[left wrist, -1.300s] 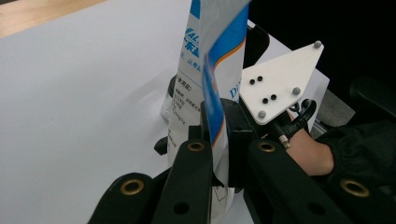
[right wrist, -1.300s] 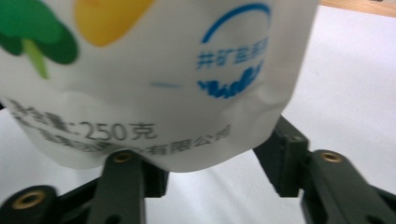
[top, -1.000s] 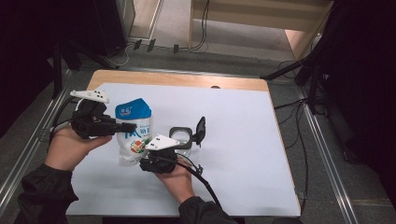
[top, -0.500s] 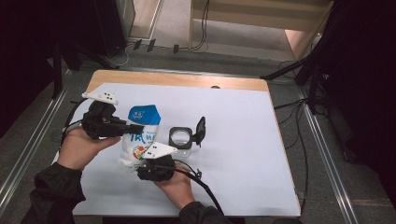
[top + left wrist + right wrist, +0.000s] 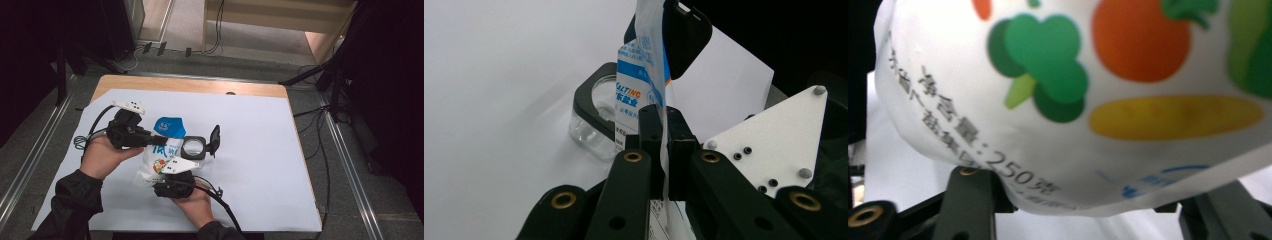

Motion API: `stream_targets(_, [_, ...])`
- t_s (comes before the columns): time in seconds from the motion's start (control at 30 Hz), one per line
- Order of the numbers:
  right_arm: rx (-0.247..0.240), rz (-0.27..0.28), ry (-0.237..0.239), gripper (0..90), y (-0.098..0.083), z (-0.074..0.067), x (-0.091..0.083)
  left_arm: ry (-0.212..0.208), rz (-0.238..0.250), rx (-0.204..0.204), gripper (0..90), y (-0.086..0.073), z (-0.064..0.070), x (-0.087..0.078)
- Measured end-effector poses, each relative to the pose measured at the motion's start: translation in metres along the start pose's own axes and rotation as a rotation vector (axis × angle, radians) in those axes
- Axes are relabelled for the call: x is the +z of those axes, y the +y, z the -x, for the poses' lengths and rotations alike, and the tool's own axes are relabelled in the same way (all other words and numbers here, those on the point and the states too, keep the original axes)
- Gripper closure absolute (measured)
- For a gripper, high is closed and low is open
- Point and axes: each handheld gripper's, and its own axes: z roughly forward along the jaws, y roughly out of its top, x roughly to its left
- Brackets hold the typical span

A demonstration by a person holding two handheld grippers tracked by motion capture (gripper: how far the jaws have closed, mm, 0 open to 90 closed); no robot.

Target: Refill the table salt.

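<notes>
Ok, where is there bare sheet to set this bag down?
The white sheet is bare right of the clear container up to its right edge, along the far side near the wooden strip, and at the near right corner. It is crowded around the bag, where both tongs and hands meet.

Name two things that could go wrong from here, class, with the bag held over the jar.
1. The left gripper pinches just a thin edge of the blue-and-white plastic bag; it may slip.
2. The small clear jar with a black hinged lid stands beside the bag; a swing might topple it.
</notes>
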Motion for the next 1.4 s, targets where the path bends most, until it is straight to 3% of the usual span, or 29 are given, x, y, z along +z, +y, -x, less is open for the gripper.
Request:
stream_targets(0.23, [0.023,-0.005,0.004,47.6,-0.004,0.0,-0.004,-0.018,-0.018,0.01,90.0,0.005,-0.002,0.011])
stream_targets(0.33, [0.028,0.0,0.001,44.4,-0.004,0.0,-0.006,-0.023,-0.02,0.003,90.0,0.006,-0.002,0.015])
stream_targets(0.47, [0.036,-0.01,-0.001,43.7,-0.004,0.0,-0.006,-0.014,-0.034,0.01,90.0,0.008,-0.002,0.022])
stream_targets(0.73, [0.076,-0.027,0.043,48.6,-0.006,0.001,-0.005,0.007,-0.046,-0.003,90.0,0.008,-0.006,0.031])
stream_targets(0.87, [0.066,-0.036,0.041,46.0,-0.006,0.001,-0.003,0.028,-0.058,-0.005,90.0,0.009,-0.006,0.033])
stream_targets(0.97, [0.079,-0.045,0.056,52.6,-0.005,0.003,-0.003,0.025,-0.064,-0.007,90.0,0.01,-0.006,0.037])
stream_targets(1.1, [0.119,-0.046,0.073,54.6,-0.006,0.004,-0.002,0.02,-0.062,-0.019,90.0,0.01,-0.007,0.042])
stream_targets(1.3, [0.135,-0.044,0.084,56.2,-0.008,0.006,-0.004,-0.001,-0.073,-0.017,86.1,0.008,-0.005,0.043])
stream_targets(1.4, [0.145,-0.039,0.089,56.6,-0.008,0.008,-0.005,0.008,-0.072,-0.018,84.6,0.005,-0.004,0.04])
